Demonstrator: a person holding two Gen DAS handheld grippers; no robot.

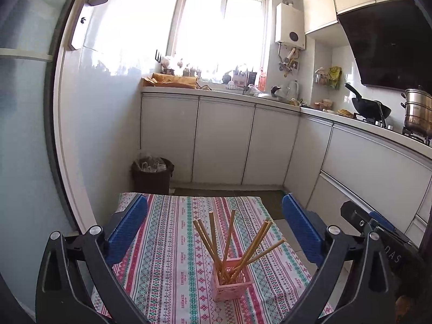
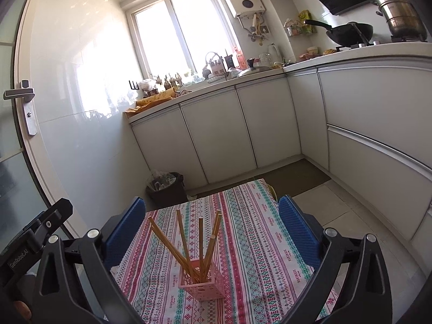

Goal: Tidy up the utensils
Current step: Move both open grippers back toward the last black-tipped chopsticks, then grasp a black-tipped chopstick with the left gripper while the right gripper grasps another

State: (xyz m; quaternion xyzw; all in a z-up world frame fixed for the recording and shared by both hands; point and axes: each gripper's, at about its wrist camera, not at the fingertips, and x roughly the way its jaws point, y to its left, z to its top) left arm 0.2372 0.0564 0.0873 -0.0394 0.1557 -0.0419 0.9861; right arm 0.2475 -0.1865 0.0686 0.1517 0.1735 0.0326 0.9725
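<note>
A small pink lattice holder [image 1: 232, 280] stands upright on a table with a striped patterned cloth [image 1: 172, 256]. Several wooden chopsticks [image 1: 229, 239] stand in it, fanned outward. The holder [image 2: 202, 283] and chopsticks [image 2: 201, 243] also show in the right wrist view. My left gripper [image 1: 214, 216] is open and empty, held above and behind the holder. My right gripper [image 2: 212, 216] is open and empty too, likewise above the holder. The right gripper's body shows at the right edge of the left wrist view [image 1: 378, 229].
The table's far edge [image 1: 189, 195] faces white kitchen cabinets [image 1: 221, 140]. A dark waste bin [image 1: 152, 174] stands on the floor by the left wall. A wok [image 1: 370, 106] and a steel pot [image 1: 417, 112] sit on the stove at right. A door frame runs along the left.
</note>
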